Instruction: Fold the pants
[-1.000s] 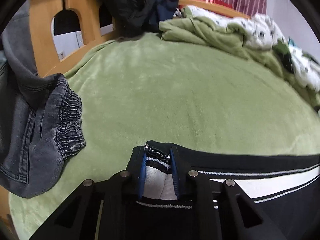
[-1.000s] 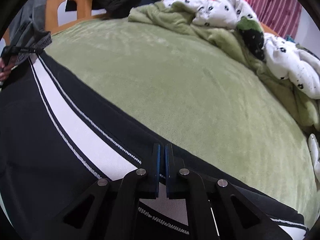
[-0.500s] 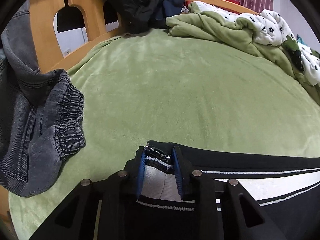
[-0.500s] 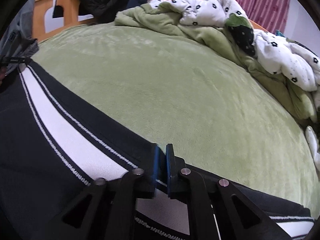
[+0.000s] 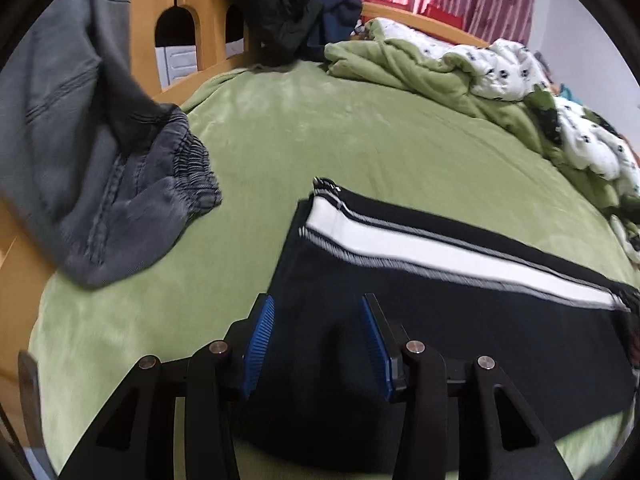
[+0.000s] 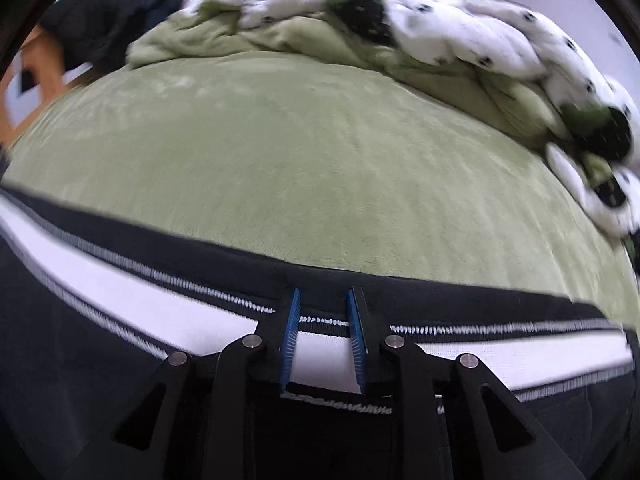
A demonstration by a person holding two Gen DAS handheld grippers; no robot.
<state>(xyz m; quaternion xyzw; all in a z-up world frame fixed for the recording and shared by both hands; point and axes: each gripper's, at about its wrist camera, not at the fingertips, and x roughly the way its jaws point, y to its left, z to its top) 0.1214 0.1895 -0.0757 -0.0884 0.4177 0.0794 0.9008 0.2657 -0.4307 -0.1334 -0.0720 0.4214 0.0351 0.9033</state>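
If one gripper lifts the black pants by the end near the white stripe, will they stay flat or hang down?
The black pants would probably hang limp: they lie flat, following the green bed cover. They look light, being thin cloth. The fold may slip open, since nothing pins it.

- Open green bedspread (image 5: 360, 132) beyond black pants (image 5: 400, 300): clear passage.
- Left blocked: grey denim garment (image 5: 100, 168) draped over wooden bed frame (image 5: 160, 12).
- Far and right edges blocked: bunched blanket (image 6: 460, 48), dark clothes pile (image 5: 280, 4).

The right gripper (image 6: 323, 334), jaws opening, hangs over black white-striped pants (image 6: 120, 280) on a green bed (image 6: 300, 152).
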